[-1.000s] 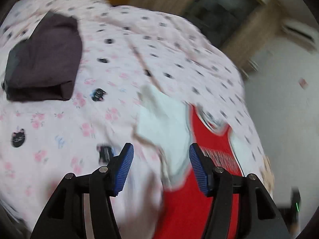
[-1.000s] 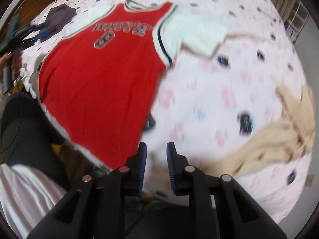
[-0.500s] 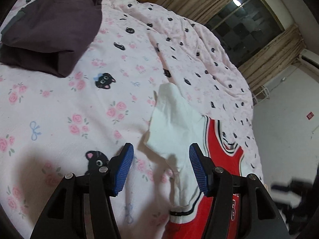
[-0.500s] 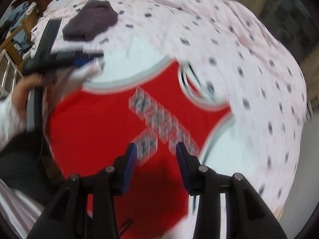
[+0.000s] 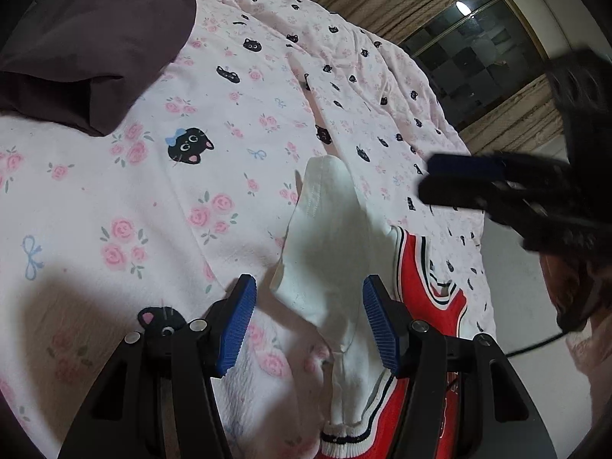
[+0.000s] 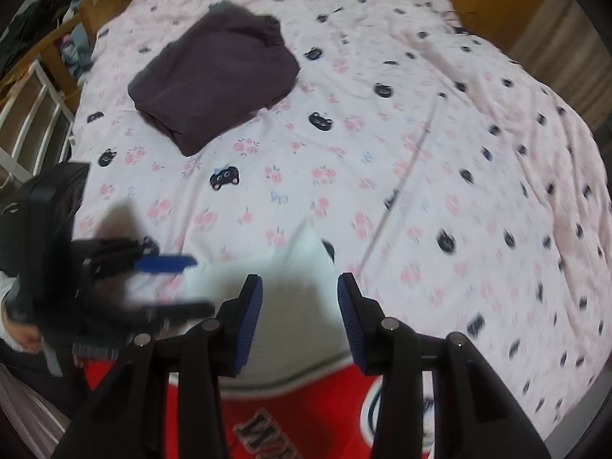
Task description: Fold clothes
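Observation:
A red basketball jersey (image 5: 417, 267) with a white sleeve (image 5: 329, 237) lies flat on the pink cat-print bed sheet (image 5: 214, 122). My left gripper (image 5: 308, 321) is open, its jaws either side of the white sleeve, low over it. My right gripper (image 6: 300, 313) is open above the same white sleeve (image 6: 283, 279), with the red jersey front (image 6: 306, 417) below it. In the left wrist view the right gripper (image 5: 459, 179) shows at the right, blurred. In the right wrist view the left gripper (image 6: 164, 279) shows at the left, blurred.
A folded dark purple garment (image 6: 214, 72) lies on the far part of the bed, also seen in the left wrist view (image 5: 91, 38). A wooden bed frame with piled clothes (image 6: 57, 23) is at the far left. A window with curtains (image 5: 478, 49) is beyond the bed.
My left gripper has moved down closer to the white sleeve. My right gripper has swung from the jersey's hem across its front to the sleeve and has opened wider.

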A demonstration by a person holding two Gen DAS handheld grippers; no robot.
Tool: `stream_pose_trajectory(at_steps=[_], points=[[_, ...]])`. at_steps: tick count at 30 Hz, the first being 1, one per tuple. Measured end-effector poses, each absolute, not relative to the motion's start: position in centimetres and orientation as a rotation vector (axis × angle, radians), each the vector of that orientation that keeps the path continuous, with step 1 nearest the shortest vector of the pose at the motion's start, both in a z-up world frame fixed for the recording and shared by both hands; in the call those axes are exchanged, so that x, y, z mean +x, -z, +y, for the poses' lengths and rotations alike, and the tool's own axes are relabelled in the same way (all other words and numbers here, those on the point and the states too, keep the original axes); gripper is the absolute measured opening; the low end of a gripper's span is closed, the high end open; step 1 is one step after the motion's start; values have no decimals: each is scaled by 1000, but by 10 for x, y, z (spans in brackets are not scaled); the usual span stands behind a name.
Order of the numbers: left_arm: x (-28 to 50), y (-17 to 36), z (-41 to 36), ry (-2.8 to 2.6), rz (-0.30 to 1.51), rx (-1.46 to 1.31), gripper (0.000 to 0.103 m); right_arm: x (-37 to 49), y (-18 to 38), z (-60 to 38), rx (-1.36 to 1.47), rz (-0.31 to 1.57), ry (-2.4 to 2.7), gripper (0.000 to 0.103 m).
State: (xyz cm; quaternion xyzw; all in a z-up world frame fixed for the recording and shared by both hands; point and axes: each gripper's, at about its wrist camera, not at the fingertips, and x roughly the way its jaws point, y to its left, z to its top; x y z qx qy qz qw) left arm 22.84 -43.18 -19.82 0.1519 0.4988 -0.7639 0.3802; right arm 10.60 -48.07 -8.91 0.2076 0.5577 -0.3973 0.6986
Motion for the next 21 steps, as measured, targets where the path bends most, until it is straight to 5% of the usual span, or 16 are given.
stream_pose_trajectory(at_steps=[12,17,21], points=[[231,208,-441,1975,1389,315,51,141,150,-539,452,1455,766,42],[230,211,-444,1981,1411,314,25,145,163,-551,477,1482,744,39],[232,208,-442,1966,1396,306,23,143,168,-552,495,1517,718,20]])
